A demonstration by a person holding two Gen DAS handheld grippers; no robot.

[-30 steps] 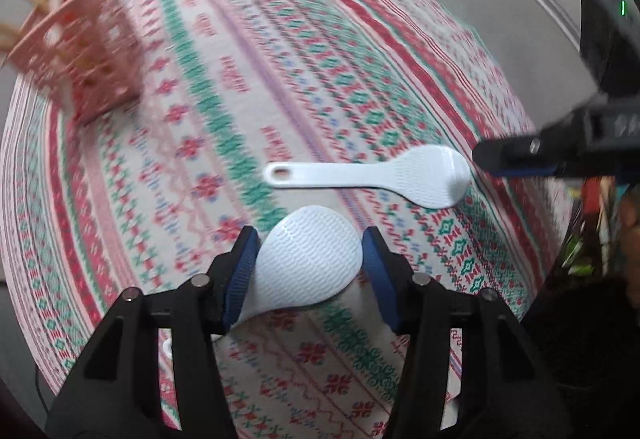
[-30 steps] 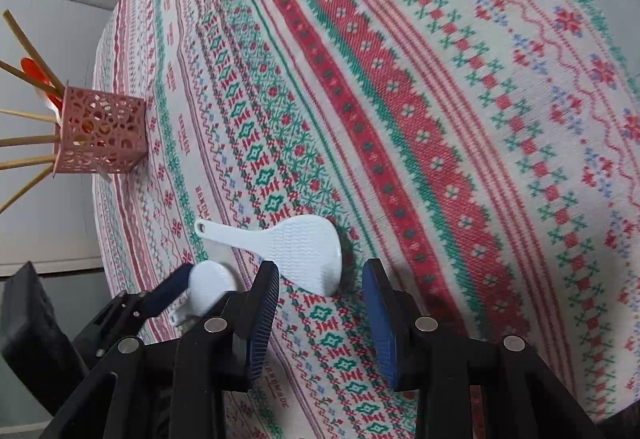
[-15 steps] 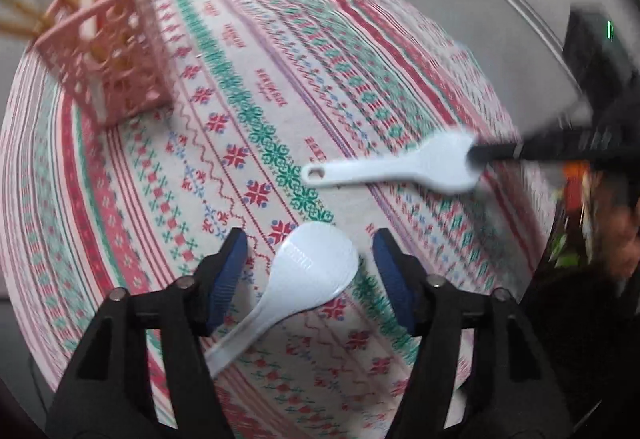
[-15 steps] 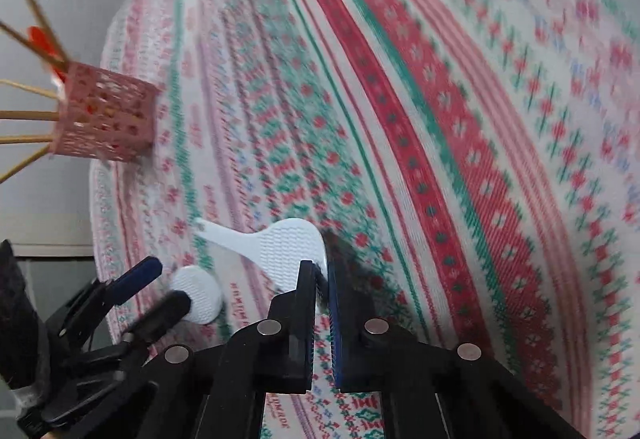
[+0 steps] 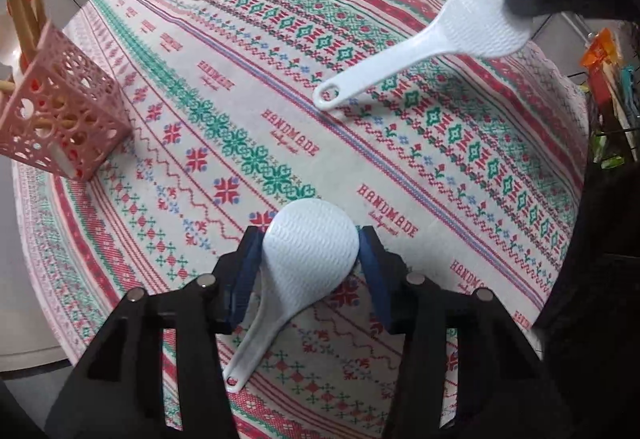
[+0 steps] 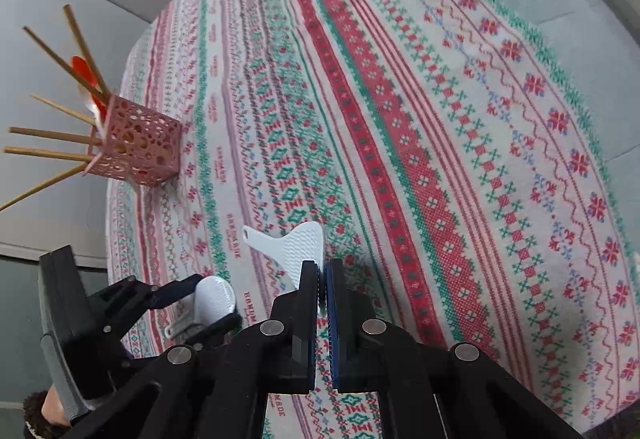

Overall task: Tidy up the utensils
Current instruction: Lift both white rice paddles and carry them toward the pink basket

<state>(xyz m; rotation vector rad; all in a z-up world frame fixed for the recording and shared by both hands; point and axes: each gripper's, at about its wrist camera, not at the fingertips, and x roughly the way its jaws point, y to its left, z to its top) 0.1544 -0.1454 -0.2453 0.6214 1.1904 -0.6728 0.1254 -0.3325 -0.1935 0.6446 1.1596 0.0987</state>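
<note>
Two paddles (image 5: 310,251) (image 6: 298,249), prob. both tool-gripped.

I count two white plastic rice paddles (image 5: 310,251) (image 5: 460,29), one per gripper. One pink perforated square utensil holder (image 6: 138,147) stands near the patterned tablecloth's (image 6: 400,119) far left edge. In it I see six wooden chopsticks (image 6: 48,135) and one red utensil (image 6: 82,69).
</note>
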